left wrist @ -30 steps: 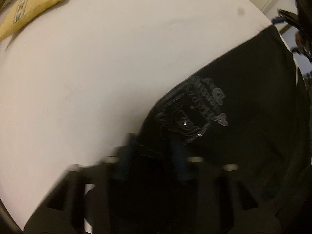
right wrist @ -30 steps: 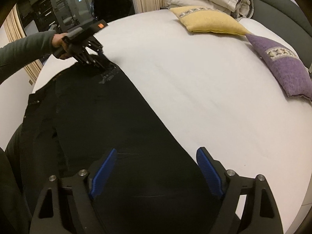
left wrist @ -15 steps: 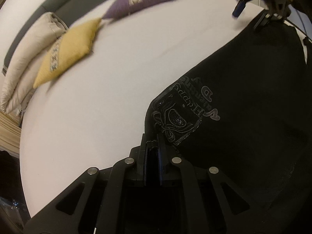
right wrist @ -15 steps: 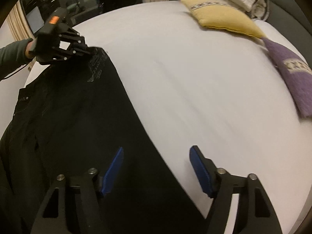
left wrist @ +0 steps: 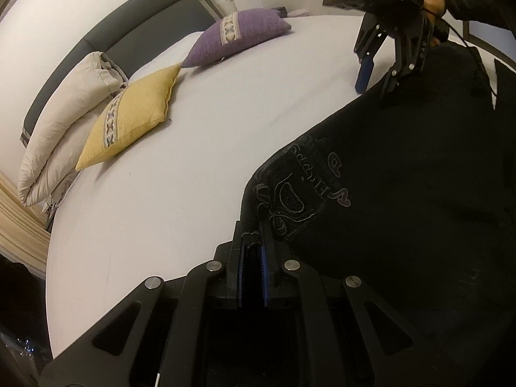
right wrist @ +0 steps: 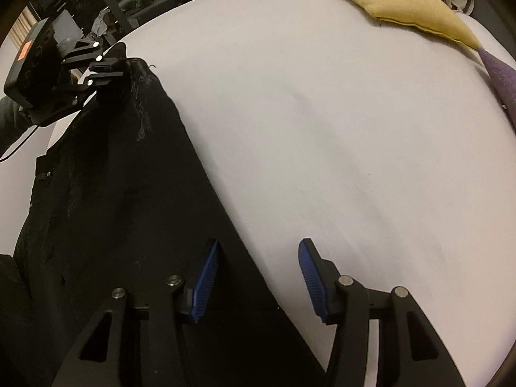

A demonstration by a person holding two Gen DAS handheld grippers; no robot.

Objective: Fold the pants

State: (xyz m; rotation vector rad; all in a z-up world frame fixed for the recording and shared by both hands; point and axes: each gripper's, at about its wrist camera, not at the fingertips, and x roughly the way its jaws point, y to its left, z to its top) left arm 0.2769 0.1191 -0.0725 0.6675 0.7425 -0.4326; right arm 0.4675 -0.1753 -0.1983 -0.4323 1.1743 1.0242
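Observation:
Black pants [left wrist: 403, 200] with a grey embroidered crest lie on the white bed [left wrist: 200, 161]. My left gripper [left wrist: 251, 242] is shut on a corner of the pants beside the crest and lifts it off the sheet. In the right wrist view the pants [right wrist: 106, 193] run along the left side, and the left gripper [right wrist: 113, 64] holds their far corner. My right gripper [right wrist: 258, 277] is open and straddles the pants' right edge, one pad over cloth and one over sheet. It also shows in the left wrist view [left wrist: 380, 74], open above the far pants edge.
A yellow pillow [left wrist: 132, 119], a purple pillow [left wrist: 238, 35] and a folded beige duvet [left wrist: 61, 122] lie by the grey headboard [left wrist: 129, 25]. The yellow pillow [right wrist: 406, 3] is at the far right in the right wrist view. A dark window [right wrist: 106, 0] is behind the bed.
My left gripper closed on the pants corner and raised it. My right gripper stayed open and shifted right, from over the cloth to the pants' edge.

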